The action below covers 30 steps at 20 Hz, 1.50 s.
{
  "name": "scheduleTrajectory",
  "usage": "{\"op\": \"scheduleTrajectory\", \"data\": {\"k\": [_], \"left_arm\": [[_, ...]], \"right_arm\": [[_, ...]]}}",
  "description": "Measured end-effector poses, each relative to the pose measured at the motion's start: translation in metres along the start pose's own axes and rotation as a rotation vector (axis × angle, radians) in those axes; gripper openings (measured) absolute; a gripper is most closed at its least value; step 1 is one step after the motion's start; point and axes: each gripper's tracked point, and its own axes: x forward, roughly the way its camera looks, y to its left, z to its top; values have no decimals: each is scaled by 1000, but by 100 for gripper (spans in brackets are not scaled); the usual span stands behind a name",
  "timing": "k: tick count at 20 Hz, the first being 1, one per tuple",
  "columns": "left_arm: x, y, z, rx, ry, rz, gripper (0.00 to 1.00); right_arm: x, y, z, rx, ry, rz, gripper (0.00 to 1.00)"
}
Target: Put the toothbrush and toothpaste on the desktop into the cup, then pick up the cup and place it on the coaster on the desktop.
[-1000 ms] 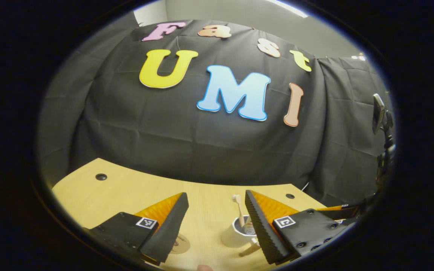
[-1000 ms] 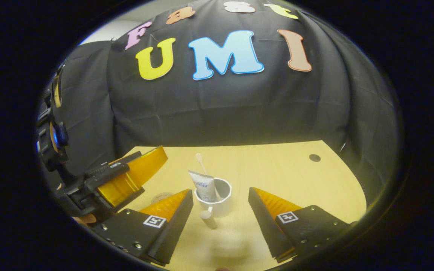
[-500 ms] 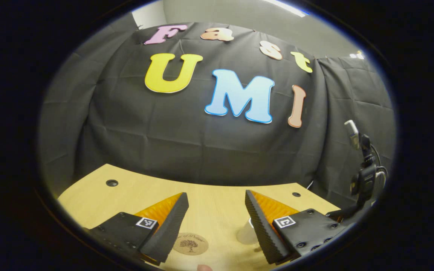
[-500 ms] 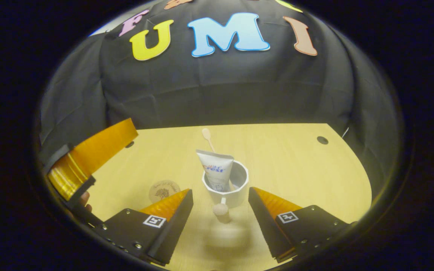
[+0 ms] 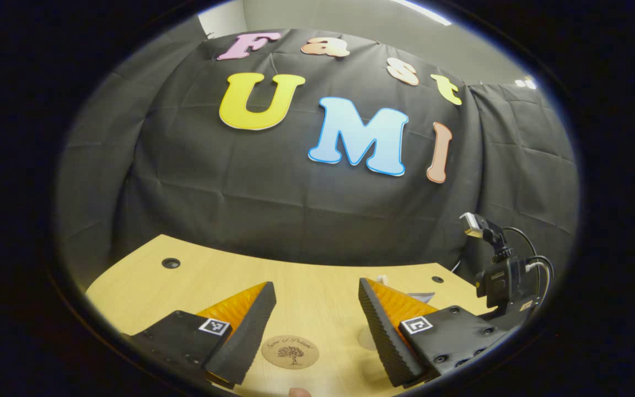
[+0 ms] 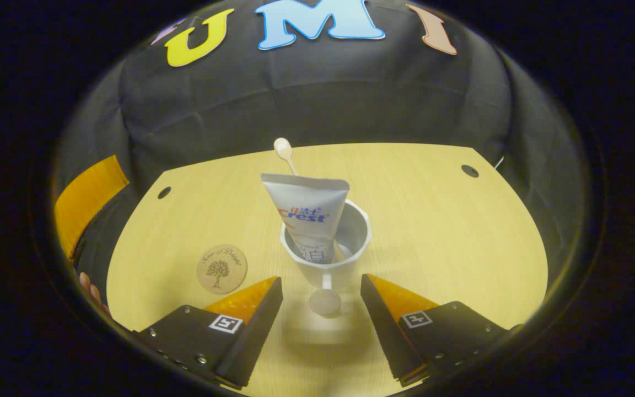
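The cup [image 6: 326, 255] holds toothpaste [image 6: 305, 215] and toothbrush [image 6: 284, 152]; both tongs [image 6: 322, 286] gape wide, empty.

Left gripper [image 5: 316, 309]: wedge fingers, ribbed pads, black screwed mounts with square fiducial tags. Right gripper [image 6: 321, 300]: same build. At 3 o'clock in left gripper view, black camera block [image 5: 502, 284] with looped cables.

A light wooden desktop [image 6: 433, 231] spreads across the lower frame, with dark round holes [image 6: 469, 171] near its far corners, and black cloth [image 5: 273, 193] hangs behind, filling the upper half.
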Motion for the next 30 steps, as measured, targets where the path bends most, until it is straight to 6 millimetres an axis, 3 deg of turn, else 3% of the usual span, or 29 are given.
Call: {"op": "scheduleTrajectory", "data": {"k": [5,6,7,12,21,30], "left_arm": [[1,7,-9,-5,23,6,97],[0,8,-9,-7,23,6,97],[-1,9,-9,-7,22,9,97],[-3,18,-13,-2,33,28,97],[-11,19,-11,-1,28,35,96],[-23,23,-9,-5,28,38,96]], "right_arm": [[13,-8,-9,1,41,-39,84],[14,-8,-8,-1,47,-35,70],[13,-11,-11,-6,52,-52,69],[14,-18,-14,-27,63,-95,27],[14,-15,-14,23,36,-48,9],[5,-9,-11,-33,-16,-38,9]]}}
